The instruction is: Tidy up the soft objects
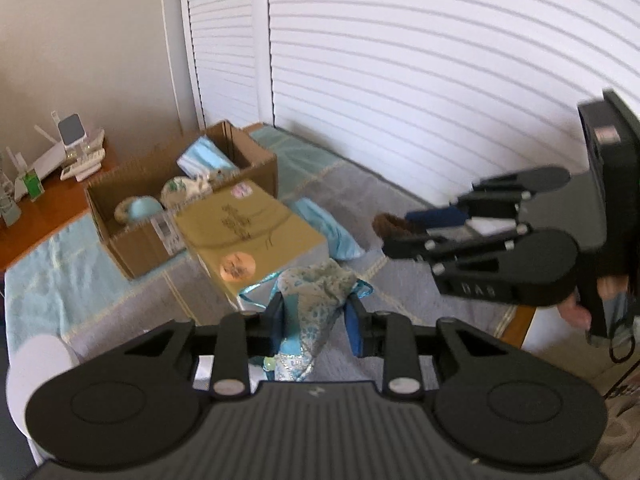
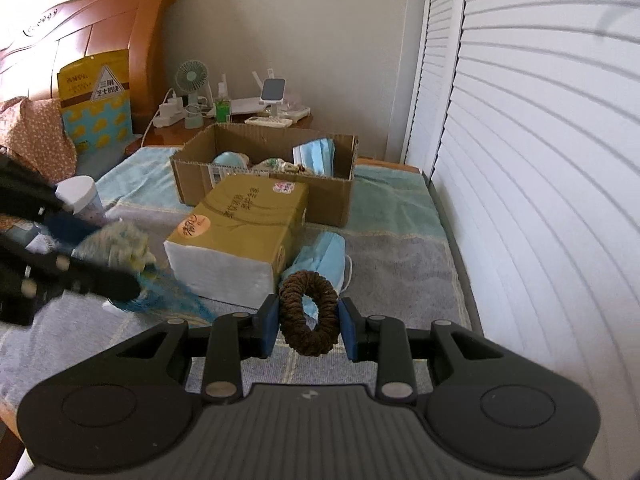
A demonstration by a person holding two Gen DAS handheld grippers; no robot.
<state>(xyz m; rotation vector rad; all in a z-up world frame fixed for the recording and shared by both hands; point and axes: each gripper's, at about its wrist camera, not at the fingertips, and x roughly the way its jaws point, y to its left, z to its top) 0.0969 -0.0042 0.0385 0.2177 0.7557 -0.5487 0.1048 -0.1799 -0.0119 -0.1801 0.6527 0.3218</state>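
White louvred doors [image 2: 540, 200] line the right side of a bedroom, and a bed [image 2: 400, 256] under a blue and grey cover fills the floor of both views. At about ten o'clock in the right wrist view, the left hand-held gripper [image 2: 116, 264] enters from the left edge, its pads clenched on a patterned blue-green cloth [image 2: 116, 248] whose tail hangs down toward the cover; in its own view the same cloth [image 1: 316, 300] sits bunched between the blue pads at six o'clock. Toward twelve o'clock an open cardboard box [image 2: 264, 176] rests on the bed with blue face masks [image 2: 314, 156] and other soft items inside. Just in front of it, touching its near wall, lies a gold tissue pack [image 2: 240, 236]. At the pack's right end a loose blue face mask [image 2: 326, 256] lies on the cover. At six o'clock the right hand-held gripper [image 2: 308, 326] grips a brown scrunchie [image 2: 306, 316], held upright between its pads above the bed. Behind the box, a bedside stand [image 2: 240, 122] carries a small fan and chargers.
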